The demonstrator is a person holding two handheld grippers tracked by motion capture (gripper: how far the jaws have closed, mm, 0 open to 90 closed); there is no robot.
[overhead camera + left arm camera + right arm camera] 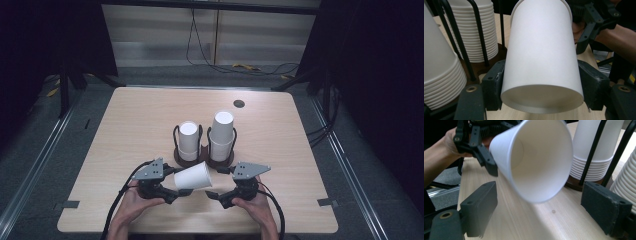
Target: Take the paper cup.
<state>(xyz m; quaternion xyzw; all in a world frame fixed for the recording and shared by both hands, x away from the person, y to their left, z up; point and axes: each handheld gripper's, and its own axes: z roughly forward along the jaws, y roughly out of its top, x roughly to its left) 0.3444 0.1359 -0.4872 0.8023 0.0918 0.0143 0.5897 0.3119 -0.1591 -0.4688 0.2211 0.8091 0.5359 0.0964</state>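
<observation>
The left gripper (176,192) is clamped on a white paper cup (193,176) near its base, holding it on its side above the table (125,125) with the mouth turned toward the right gripper (216,184). That gripper's jaws stand wide apart on either side of the rim, not touching it. Just beyond the cup, two stacks of cups (221,135) stand upside down in wire holders (176,136).
</observation>
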